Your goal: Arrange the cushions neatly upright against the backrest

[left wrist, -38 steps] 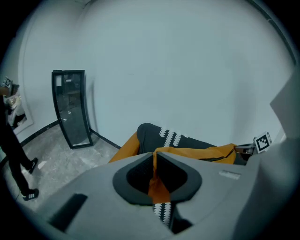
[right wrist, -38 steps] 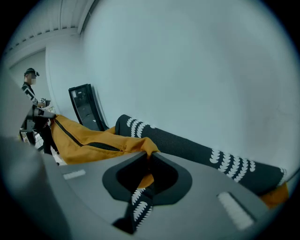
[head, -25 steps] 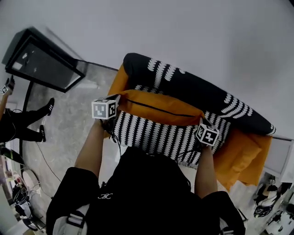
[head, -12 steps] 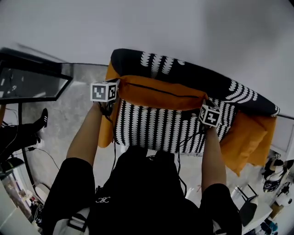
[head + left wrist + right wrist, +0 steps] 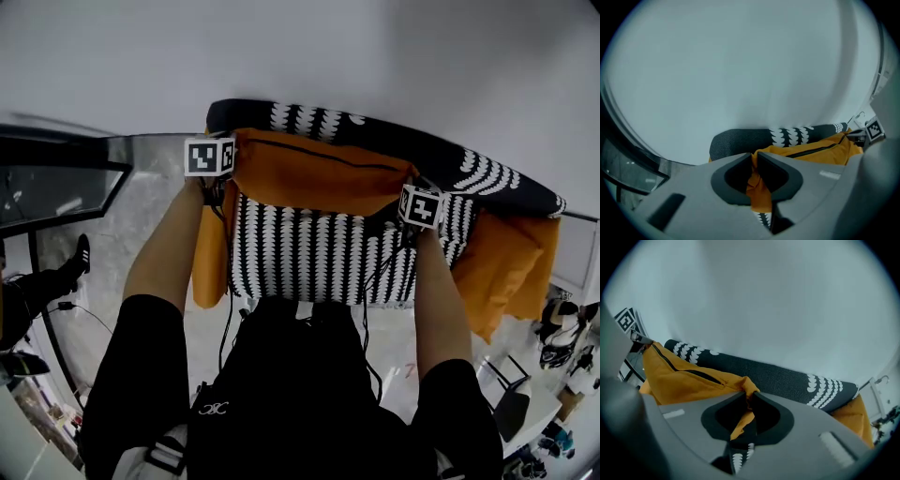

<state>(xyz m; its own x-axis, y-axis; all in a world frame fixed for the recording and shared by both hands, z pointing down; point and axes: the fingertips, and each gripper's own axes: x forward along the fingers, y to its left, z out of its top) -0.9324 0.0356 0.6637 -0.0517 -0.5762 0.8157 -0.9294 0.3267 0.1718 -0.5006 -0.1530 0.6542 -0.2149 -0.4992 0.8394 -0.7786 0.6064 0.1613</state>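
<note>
Spanning the sofa backrest (image 5: pixel 441 155) top edge, the orange cushion (image 5: pixel 319 173) is pinched at its corners by the left claw (image 5: pixel 755 164) and the right claw (image 5: pixel 749 404), whose jaws have just been eased slightly around the fabric.

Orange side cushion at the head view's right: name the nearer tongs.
Right. The right tongs, jaws just opening, pinch the zippered cushion's corner near the side cushion; the left tongs pinch the far corner.
</note>
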